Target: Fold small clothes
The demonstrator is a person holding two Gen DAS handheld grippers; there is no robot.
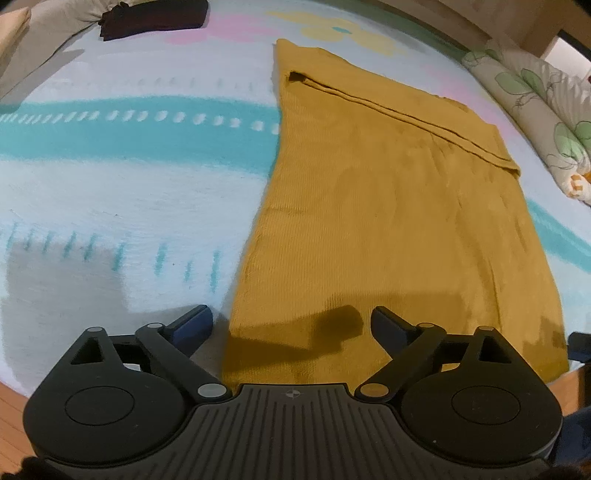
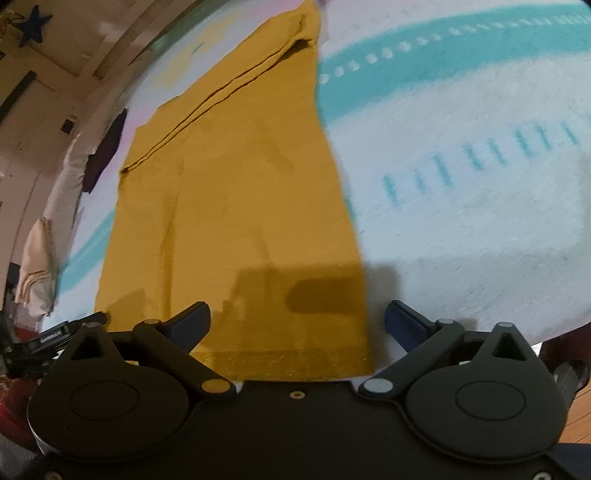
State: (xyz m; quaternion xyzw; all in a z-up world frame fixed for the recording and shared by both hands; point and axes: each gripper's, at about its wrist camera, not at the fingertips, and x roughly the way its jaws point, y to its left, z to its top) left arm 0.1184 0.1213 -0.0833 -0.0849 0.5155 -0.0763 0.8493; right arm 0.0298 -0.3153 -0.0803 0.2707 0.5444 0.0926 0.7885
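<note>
While I hold my tongs low over the bed, a mustard yellow knit garment (image 1: 388,206) lies flat on the bedsheet (image 1: 110,192) in front of me. The sheet is pale blue with teal stripes and little teal dashes, and there are pink and yellow shapes at the far end. The garment is long, and it is folded once along its length, so a doubled edge runs in a slanted line across its far part. Its near hem comes right up to my tongs. My left gripper (image 1: 291,325) is spread wide, and nothing is pinched in it. One finger (image 1: 194,325) hangs over the bare sheet just off the garment's left edge, and the other hangs over the yellow cloth. I cannot tell if the tips touch the cloth. My right gripper (image 2: 297,321) is spread wide too, with nothing pinched. It sits at the other near corner, with one finger (image 2: 192,323) over the garment (image 2: 236,192) and the other over the sheet (image 2: 461,206) just past the right edge. Dark shadows of the fingers fall on the yellow cloth. Far away at the top of the bed lies a dark folded cloth (image 1: 151,18). A flowered quilt (image 1: 535,110) is bunched up along the right side of the bed.
</note>
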